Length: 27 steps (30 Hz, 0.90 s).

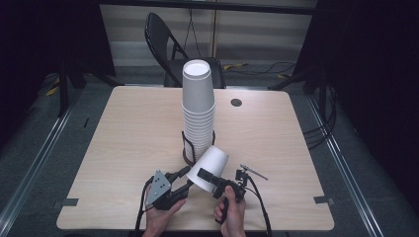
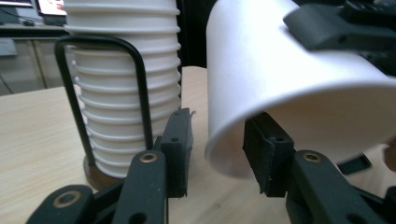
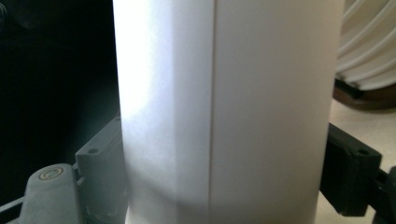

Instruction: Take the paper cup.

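Two claws share one paper cup, just in front of the tall cup stack.

The right claw squeezes the paper cup on both sides. The left claw is partly open, with the cup's rim between its jaws; one jaw is inside the cup, and I cannot tell if it presses. The cup looks light, thin and easy to crush, so a soft hold near the rim seems best. The cup stack stands in a black wire holder. The cup's bottom is hidden, and the stack's top is cut off up close.
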Each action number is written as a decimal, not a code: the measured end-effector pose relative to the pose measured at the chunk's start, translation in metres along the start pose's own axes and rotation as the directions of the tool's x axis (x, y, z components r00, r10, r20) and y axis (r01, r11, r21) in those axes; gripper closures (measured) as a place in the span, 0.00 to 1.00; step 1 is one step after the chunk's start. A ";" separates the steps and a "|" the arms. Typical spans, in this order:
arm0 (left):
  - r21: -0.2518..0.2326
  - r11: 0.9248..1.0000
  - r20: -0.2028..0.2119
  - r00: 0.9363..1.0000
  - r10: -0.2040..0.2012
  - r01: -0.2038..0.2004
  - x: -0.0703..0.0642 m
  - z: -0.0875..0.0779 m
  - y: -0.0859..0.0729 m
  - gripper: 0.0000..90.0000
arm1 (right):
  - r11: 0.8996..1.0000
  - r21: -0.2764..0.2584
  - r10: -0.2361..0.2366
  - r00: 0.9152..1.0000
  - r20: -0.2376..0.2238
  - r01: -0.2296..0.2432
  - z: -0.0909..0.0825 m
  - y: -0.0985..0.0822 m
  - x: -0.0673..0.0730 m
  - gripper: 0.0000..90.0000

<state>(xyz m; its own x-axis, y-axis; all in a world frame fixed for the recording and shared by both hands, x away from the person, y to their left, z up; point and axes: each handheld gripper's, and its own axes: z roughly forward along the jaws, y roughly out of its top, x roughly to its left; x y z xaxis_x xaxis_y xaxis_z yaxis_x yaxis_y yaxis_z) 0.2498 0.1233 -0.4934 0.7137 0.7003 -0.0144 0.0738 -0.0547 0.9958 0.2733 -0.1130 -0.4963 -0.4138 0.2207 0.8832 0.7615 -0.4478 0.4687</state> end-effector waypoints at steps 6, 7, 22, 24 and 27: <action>-0.022 0.999 -0.041 0.999 0.028 -0.029 -0.004 0.002 0.002 0.74 | 1.000 0.026 0.010 1.000 -0.015 -0.009 0.007 -0.006 0.003 0.18; -0.027 0.999 -0.043 0.999 0.023 -0.024 -0.004 0.002 0.002 0.77 | 1.000 0.025 0.006 1.000 -0.008 -0.006 0.008 -0.008 0.004 0.18; -0.055 0.998 -0.031 0.999 -0.013 0.011 -0.001 0.006 0.004 0.94 | 0.999 0.041 -0.029 0.999 -0.021 0.030 0.010 -0.011 0.007 0.14; -0.049 0.999 -0.022 1.000 -0.018 0.017 0.000 0.005 0.004 0.95 | 0.999 0.035 -0.033 0.999 -0.028 0.034 0.010 -0.011 0.007 0.14; -0.044 0.998 -0.008 0.999 -0.037 0.037 0.000 0.004 0.004 0.95 | 0.998 0.023 -0.051 0.999 -0.013 0.051 0.010 -0.009 0.009 0.13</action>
<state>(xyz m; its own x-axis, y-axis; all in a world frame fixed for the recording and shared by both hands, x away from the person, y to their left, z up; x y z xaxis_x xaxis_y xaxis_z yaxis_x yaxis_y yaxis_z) 0.2528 0.1199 -0.4896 0.7050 0.7074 -0.0506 0.0692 0.0024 0.9976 0.2677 -0.0987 -0.4927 -0.4581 0.2321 0.8581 0.7505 -0.4163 0.5133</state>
